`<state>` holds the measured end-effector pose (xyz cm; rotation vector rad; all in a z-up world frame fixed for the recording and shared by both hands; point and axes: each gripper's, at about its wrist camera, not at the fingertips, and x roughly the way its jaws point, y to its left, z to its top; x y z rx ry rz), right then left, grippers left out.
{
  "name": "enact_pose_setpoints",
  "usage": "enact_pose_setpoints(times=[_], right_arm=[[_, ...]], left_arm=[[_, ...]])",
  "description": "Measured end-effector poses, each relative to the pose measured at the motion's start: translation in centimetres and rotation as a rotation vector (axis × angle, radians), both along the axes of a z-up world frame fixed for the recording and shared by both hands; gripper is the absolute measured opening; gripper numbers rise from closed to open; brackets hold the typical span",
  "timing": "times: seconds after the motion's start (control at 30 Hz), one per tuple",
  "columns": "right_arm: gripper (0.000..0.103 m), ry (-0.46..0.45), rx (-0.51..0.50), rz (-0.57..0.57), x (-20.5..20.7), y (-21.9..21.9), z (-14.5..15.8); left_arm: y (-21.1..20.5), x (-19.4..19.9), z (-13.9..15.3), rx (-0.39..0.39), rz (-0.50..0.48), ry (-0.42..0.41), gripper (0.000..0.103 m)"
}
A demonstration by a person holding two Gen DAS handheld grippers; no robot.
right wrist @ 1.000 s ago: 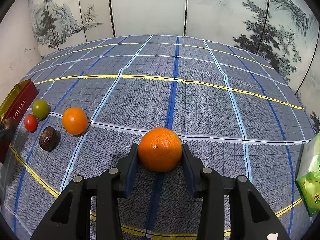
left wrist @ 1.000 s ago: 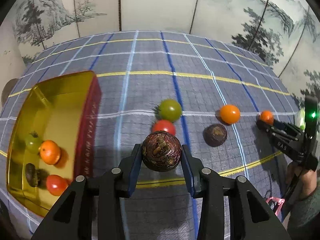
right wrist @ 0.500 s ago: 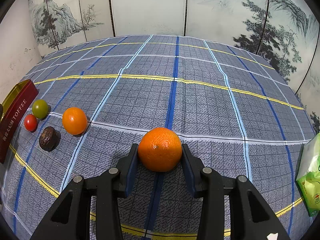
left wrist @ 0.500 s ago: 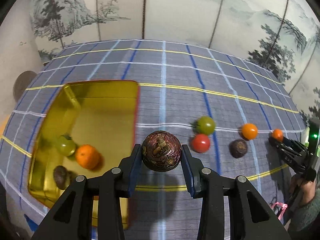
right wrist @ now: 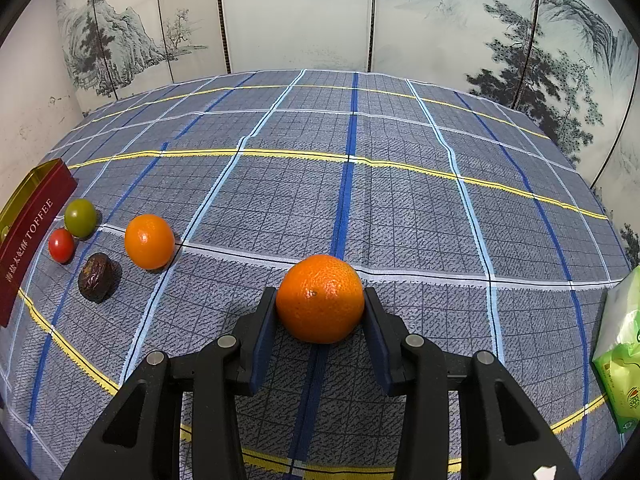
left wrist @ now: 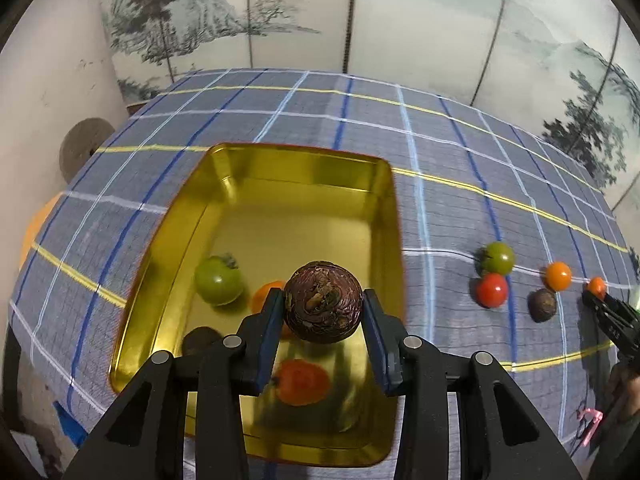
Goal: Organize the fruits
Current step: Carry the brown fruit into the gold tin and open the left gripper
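My left gripper [left wrist: 323,310] is shut on a dark brown wrinkled fruit [left wrist: 322,302] and holds it above the gold tin [left wrist: 304,168]. In the tin lie a green tomato [left wrist: 218,281], an orange partly hidden behind the held fruit, a dark fruit [left wrist: 200,338] and a red tomato [left wrist: 302,380]. My right gripper [right wrist: 320,312] is shut on an orange [right wrist: 320,298] at the cloth. It also shows in the left wrist view [left wrist: 596,289]. Left of it lie an orange [right wrist: 149,241], a dark fruit [right wrist: 96,277], a red tomato [right wrist: 61,245] and a green tomato [right wrist: 80,218].
The tin's red side [right wrist: 28,240] reads TOFFEE at the far left of the right wrist view. A green packet [right wrist: 620,360] lies at the right edge. A painted folding screen [right wrist: 296,16] stands behind the checked tablecloth [right wrist: 400,200].
My left gripper has swung left with the dark fruit, from beside the loose fruits to above the tin. My right gripper and its orange have not moved.
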<state>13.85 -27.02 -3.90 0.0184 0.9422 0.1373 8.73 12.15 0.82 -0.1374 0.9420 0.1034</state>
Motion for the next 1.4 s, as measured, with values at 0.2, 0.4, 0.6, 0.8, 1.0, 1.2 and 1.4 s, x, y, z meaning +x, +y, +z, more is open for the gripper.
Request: enact_pose_setpoints(times=[0.2,0.4,0.6,0.8,1.0,1.2,1.4], right_arm=[[0.039,0.0,0.0,0.0,0.0,0.0,0.0],[0.039,-0.001,-0.003,0.0,0.1,-0.1,-0.2],[0.039,-0.001,-0.004,0.0,0.1,-0.1,-0.1],[0.039,-0.001,-0.003,0.0,0.1,0.0,-0.1],[0.039,0.0,-0.003,0.0,0.1,0.0,-0.1],[0.039,0.0,-0.004,0.0,0.1,0.0,-0.1],[0.039,0.0,-0.004,0.0,0.1,0.0,0.0]], left_arm=[[1.4,-0.5,-0.7,-0.001,0.027,0.01,0.04],[2.4,-0.9,-1.2,-0.016,0.04,0.026,0.04],[3.6,-1.0,-1.5,-0.049,0.055,0.041,0.04],[3.8,-1.2,-2.4,-0.057,0.047,0.063,0.04],[3.7,-1.1,-2.4,-0.043,0.042,0.061,0.04],[3.4,-1.0,-2.5,-0.02,0.037,0.069,0.04],[3.1,-1.0,-2.7,-0.025,0.022,0.076,0.041]])
